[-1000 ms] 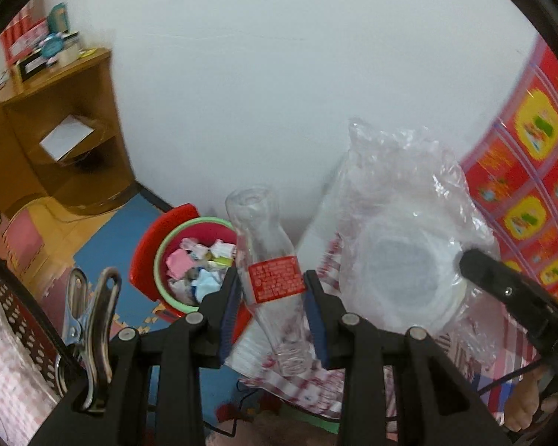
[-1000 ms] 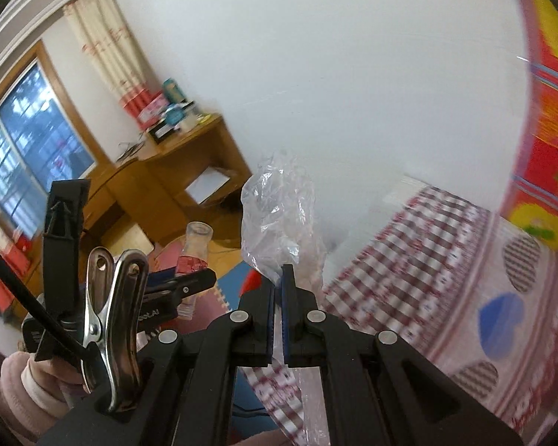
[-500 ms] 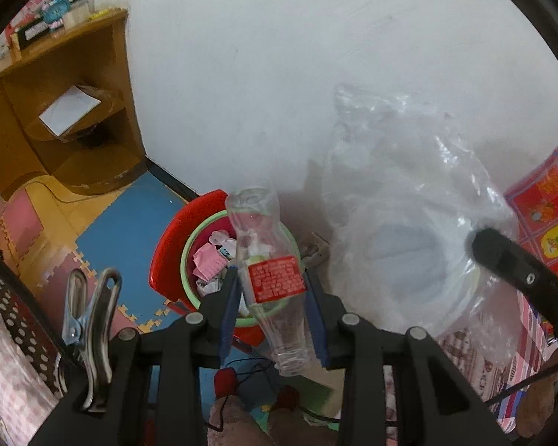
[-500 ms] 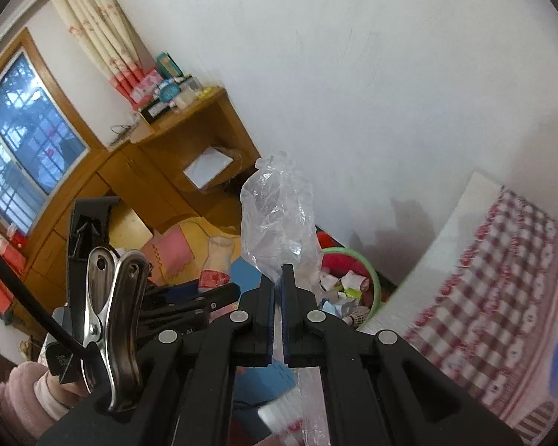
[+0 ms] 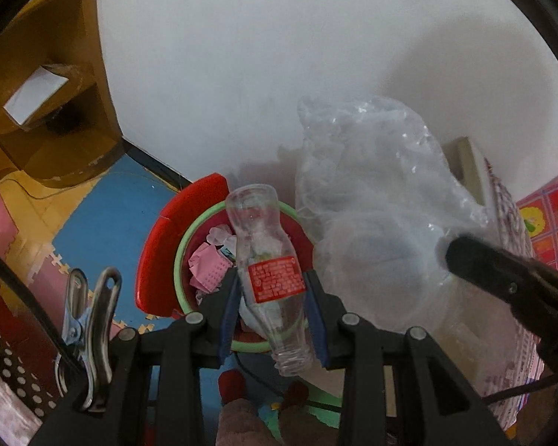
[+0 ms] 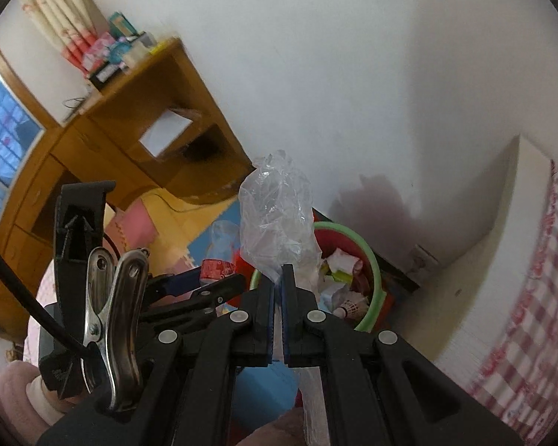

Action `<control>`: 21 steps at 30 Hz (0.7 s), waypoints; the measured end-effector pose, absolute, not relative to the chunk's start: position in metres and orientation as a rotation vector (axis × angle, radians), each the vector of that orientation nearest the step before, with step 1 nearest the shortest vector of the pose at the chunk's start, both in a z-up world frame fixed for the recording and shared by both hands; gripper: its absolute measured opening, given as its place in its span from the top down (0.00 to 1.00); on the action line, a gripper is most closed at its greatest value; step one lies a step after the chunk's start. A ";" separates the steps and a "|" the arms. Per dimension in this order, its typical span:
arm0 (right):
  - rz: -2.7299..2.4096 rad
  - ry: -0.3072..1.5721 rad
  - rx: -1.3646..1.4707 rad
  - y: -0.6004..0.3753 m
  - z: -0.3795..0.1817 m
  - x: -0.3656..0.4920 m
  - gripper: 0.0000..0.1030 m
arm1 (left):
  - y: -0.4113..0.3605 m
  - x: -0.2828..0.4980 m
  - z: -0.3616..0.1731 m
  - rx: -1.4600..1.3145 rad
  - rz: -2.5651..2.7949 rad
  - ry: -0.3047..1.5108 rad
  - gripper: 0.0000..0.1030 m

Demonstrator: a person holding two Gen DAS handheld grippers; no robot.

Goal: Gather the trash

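Bottle and bag both poised over the bin.

The left hand-held gripper (image 5: 272, 299) is partly closed, its blue pads pinching a clear plastic bottle (image 5: 269, 273) at the red label, neck pointing away, right in the centre of the left wrist view and hanging over the red bin (image 5: 238, 256) with the green rim at lower centre. The right hand-held gripper (image 6: 278, 286) is clamped almost fully shut on a crumpled clear plastic bag (image 6: 275, 219), which stands up above the jaws in mid-frame, the bin showing just right of it. To do the drop well, each piece probably wants to be squarely over the opening before the jaws part. The light bag looks likely to drift, so it is best released low, near the rim.
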State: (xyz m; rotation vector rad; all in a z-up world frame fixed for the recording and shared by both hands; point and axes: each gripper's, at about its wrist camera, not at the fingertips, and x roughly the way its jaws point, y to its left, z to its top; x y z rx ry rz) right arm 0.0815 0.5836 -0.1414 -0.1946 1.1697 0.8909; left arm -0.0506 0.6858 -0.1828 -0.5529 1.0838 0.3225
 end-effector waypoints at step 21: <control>0.815 1.249 -0.217 0.594 -0.175 0.095 0.87 | 0.705 -0.021 -0.242 -0.583 0.300 1.184 0.57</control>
